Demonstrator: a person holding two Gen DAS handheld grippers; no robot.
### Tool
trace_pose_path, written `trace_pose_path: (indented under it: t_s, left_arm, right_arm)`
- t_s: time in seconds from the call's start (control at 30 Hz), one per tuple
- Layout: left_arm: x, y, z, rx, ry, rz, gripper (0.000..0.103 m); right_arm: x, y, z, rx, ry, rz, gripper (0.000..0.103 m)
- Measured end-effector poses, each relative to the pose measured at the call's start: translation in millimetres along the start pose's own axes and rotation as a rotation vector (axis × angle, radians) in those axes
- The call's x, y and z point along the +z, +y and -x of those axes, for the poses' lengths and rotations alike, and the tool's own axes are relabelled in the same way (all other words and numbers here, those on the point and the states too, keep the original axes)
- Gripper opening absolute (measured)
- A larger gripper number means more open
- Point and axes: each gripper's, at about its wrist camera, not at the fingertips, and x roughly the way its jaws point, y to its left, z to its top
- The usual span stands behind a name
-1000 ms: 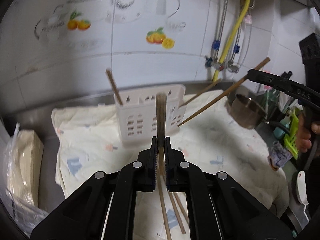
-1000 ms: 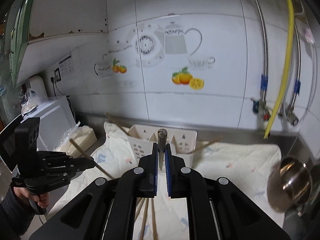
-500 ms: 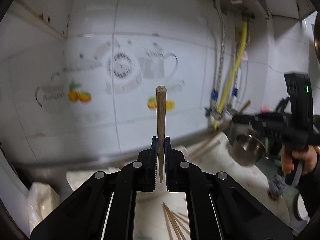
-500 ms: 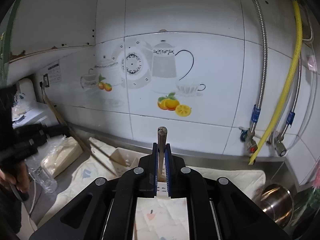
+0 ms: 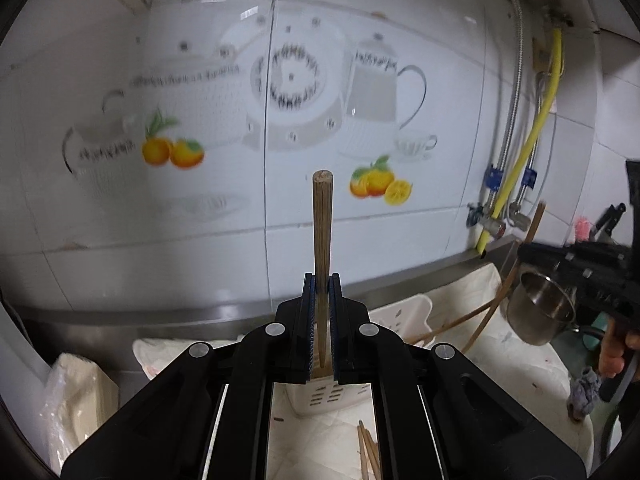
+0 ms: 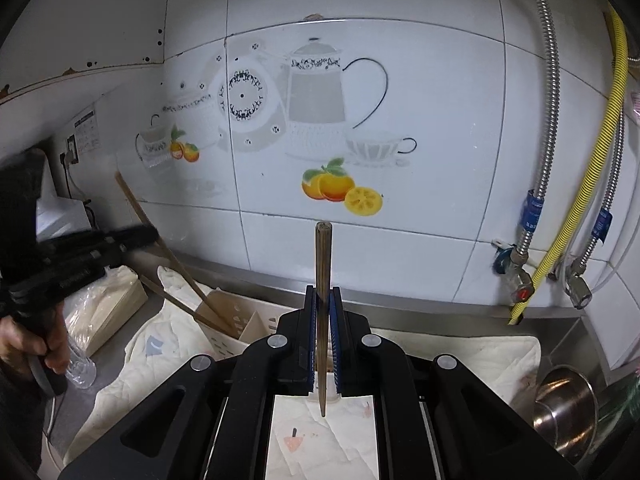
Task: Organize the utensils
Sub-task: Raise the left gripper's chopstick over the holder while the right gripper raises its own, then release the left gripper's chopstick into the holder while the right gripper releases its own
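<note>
My left gripper (image 5: 322, 280) is shut on a wooden chopstick (image 5: 322, 232) that stands upright between its pads. Under it sits the white perforated utensil holder (image 5: 404, 314), with a chopstick (image 5: 452, 322) leaning out of it. My right gripper (image 6: 323, 292) is shut on another upright chopstick (image 6: 323, 264), above the patterned cloth (image 6: 460, 356). The holder (image 6: 240, 320) lies to its lower left. Each gripper shows in the other view: the right gripper (image 5: 568, 260) at the right edge, the left gripper (image 6: 80, 248) at the far left with its chopstick (image 6: 160, 236). Loose chopsticks (image 5: 368, 456) lie on the cloth.
A steel pot (image 5: 540, 308) stands at the cloth's right end, also the steel pot (image 6: 568, 404) at lower right. A bagged pale stack (image 6: 112, 300) lies left of the cloth. The tiled wall with a yellow hose (image 6: 600, 160) and valves is close behind.
Both grippers have risen and moved towards the wall, each keeping its chopstick. The holder has slid from the middle of the views down under the jaws.
</note>
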Motion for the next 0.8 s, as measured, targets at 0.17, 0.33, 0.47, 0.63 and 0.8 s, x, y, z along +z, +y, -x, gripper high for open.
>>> trace_pose_path:
  t_s: [0.17,0.33,0.47,0.63,0.8]
  left_arm:
    - [-9,0,-17,-0.003,0.053,-0.012,0.005]
    - [-17,1,-30,-0.006,0.089,-0.010,0.006]
    - [-18,3,-31,-0.002,0.091,-0.008,0.006]
    - [-16,3,-27,0.003,0.084,-0.002,0.007]
    - [-13,5,-18,0.002,0.064,0.011,0.014]
  right_arm:
    - [18,-4,2,0.000,-0.059,-0.025,0.006]
    - [30,-11,-6,-0.009,-0.114,-0.067,0.006]
    - [25,-14,-25,-0.009,-0.080,-0.079,0.006]
    - [11,-18,-43,-0.005,-0.032,-0.097,0.006]
    - [4,-17,-49,-0.010,-0.007,-0.090,0.007]
